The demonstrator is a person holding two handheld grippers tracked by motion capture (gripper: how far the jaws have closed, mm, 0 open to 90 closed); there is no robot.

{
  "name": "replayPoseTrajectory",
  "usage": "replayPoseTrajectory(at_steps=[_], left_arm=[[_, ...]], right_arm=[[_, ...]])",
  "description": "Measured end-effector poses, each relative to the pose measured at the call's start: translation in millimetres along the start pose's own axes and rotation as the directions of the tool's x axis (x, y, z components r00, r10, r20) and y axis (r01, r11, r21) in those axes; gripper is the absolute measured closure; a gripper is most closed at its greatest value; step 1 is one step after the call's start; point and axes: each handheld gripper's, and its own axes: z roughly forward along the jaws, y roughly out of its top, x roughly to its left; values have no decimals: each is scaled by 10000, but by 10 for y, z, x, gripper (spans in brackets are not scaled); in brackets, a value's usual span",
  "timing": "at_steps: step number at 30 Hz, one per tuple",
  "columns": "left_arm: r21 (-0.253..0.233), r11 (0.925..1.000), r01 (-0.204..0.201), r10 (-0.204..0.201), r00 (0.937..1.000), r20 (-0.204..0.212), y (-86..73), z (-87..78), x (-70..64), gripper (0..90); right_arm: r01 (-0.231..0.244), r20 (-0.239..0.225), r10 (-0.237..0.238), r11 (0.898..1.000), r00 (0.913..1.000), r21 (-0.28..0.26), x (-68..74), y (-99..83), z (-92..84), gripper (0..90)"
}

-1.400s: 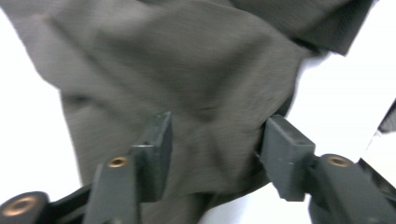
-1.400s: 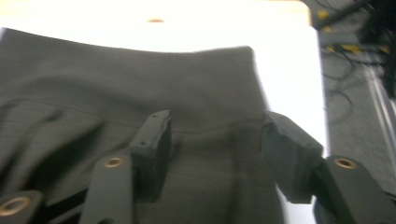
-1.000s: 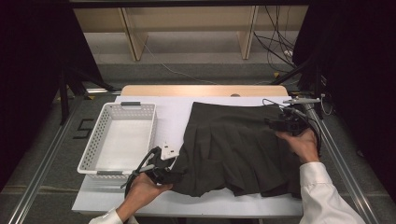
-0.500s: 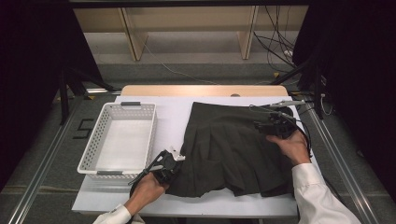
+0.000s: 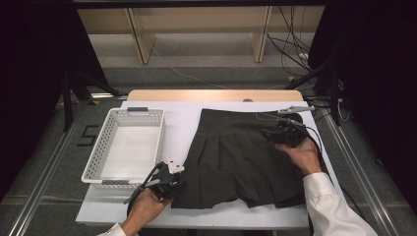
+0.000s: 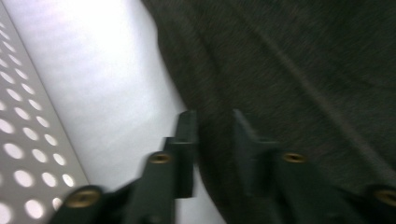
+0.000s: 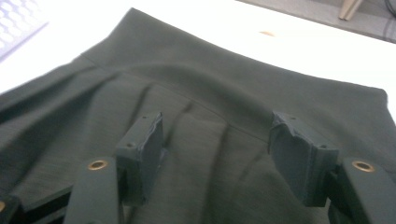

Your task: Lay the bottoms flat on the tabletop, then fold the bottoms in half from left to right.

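High view — dark pleated skirt flat beside basket | left gripper at near-left hem, jaws just reopening, seemingly straddling its edge, ungripped | right gripper spread wide over waistband, steadying — nothing held.

On the left of my worktop sits a white perforated basket, upright, with a grey handle clip on its far rim. The worktop is white with a bare wooden strip along its far edge. Beyond it I see pale wooden shelf legs on the floor, and dark cables trailing at far right.
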Motion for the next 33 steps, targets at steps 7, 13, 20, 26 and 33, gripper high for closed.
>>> replayPoseTrajectory(at_steps=[7,13,20,26,33], left_arm=[[88,9997,238,-241,9993,291,-12,30,-69,293],[164,9985,514,-522,9973,509,-32,27,-92,190],[564,9911,1208,-1243,9902,636,-49,66,-20,164],[902,9817,1679,-1750,9815,780,-62,147,7,157],[1090,9648,2392,-2500,9632,992,-90,228,79,157]], right_arm=[[-155,-697,130,9992,9975,-362,293,110,73,325],[315,-1294,-369,9985,9909,-439,692,232,185,284],[891,-1769,-921,9957,9799,-246,997,337,346,226],[1263,-2057,-1257,9919,9705,-103,1159,400,468,213],[1474,-2164,-1425,9891,9659,64,1243,413,550,215]])
